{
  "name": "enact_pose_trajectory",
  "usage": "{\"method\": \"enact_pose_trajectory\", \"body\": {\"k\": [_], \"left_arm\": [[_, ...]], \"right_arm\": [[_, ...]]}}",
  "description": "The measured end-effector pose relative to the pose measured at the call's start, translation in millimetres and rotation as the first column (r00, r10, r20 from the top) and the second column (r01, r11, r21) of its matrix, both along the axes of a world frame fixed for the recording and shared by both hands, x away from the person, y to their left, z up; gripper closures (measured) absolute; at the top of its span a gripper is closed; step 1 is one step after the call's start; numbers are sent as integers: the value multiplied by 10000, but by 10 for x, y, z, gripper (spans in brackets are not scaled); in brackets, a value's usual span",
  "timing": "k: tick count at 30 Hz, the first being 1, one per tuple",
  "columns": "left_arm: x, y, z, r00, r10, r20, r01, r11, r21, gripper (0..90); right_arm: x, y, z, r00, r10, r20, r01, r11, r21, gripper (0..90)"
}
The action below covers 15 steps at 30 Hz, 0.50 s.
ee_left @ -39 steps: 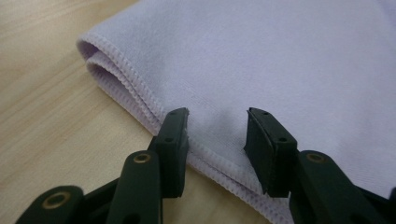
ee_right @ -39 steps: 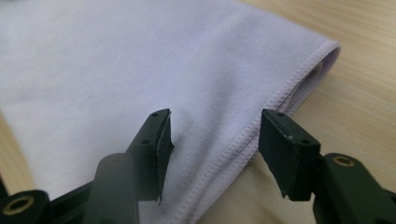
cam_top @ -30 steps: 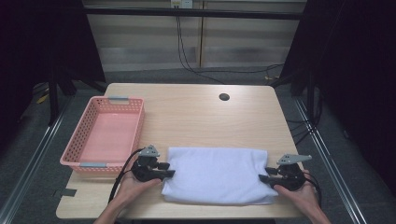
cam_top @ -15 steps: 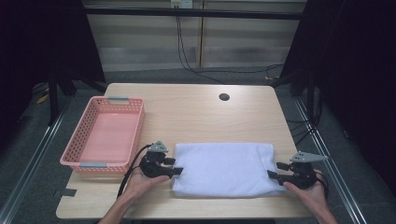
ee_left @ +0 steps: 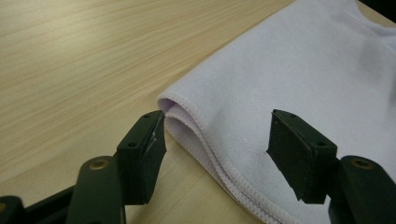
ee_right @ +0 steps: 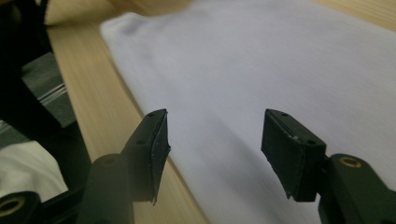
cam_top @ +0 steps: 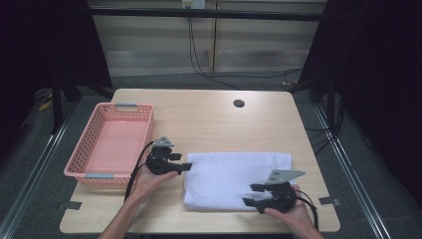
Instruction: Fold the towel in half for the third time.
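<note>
A pink basket (cam_top: 112,144) with perforated walls and grey handle grips sits on the wooden bench (cam_top: 209,117), off to the outer side of the left gripper (cam_top: 186,167); its floor looks bare, with nothing lying in it.

The left gripper's fingers (ee_left: 142,156) stand wide apart and hold nothing. In the left gripper view they straddle the corner of a folded white cloth (cam_top: 236,177): one finger sits just beside the stitched, layered edge at the fold, over the wood, while the other hangs over the cloth's flat top. Whether either finger actually touches the fabric cannot be told. From the high view, the fingers point toward the cloth's short left edge, with the hand (cam_top: 149,181) behind them and the cable looping back toward the basket.

The right gripper (cam_top: 255,194) is also spread open and empty. In the right gripper view one finger (ee_right: 152,149) hangs above the line where the cloth's long edge meets the bench, and the other is over the white fabric; the picture is slightly blurred, so contact cannot be judged. In the high view, this gripper lies at the cloth's near right corner, its fingers pointing left along the near edge, with the grey three-cornered plate on top.

The cloth lies flat between the two grippers, on the near half of the bench, well short of the round hole (cam_top: 239,103) beyond both sets of fingers
</note>
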State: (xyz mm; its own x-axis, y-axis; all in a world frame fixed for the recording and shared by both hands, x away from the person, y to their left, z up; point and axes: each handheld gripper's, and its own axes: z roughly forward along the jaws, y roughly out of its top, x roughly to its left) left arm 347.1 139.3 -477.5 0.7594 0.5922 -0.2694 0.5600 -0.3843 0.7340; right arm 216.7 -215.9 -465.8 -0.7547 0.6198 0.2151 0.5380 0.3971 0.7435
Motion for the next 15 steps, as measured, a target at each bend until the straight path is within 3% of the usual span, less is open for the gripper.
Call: {"method": "enact_pose_trajectory", "body": {"k": [4, 6, 9, 11, 12, 15], "left_arm": [[-17, 38, -4, 9999, 141, 40, -140, 9997, -211, 357], [-24, 26, -20, 10000, 51, 35, -52, 9999, 89, 356], [-51, -20, -51, 10000, -27, -61, 27, 10000, 89, 352], [-59, -51, -55, 9999, -78, -85, 78, 10000, -33, 344], [-60, -69, -52, 10000, -92, -18, 91, 10000, -26, 346], [-50, -77, -57, 9999, -113, -60, 113, 9999, -13, 346]], "right_arm": [[193, 520, -12, 9926, 1208, -149, -1203, 9923, 299, 437], [284, 757, -39, 9836, 1777, -323, -1764, 9836, 387, 437], [409, 1066, -125, 9679, 2357, -872, -2328, 9716, 413, 422], [442, 1212, -146, 9665, 2458, -738, -2423, 9688, 530, 415], [462, 1272, -155, 9615, 2662, -687, -2623, 9631, 604, 414], [475, 1413, -182, 9563, 2870, -553, -2869, 9579, 91, 410]]}}
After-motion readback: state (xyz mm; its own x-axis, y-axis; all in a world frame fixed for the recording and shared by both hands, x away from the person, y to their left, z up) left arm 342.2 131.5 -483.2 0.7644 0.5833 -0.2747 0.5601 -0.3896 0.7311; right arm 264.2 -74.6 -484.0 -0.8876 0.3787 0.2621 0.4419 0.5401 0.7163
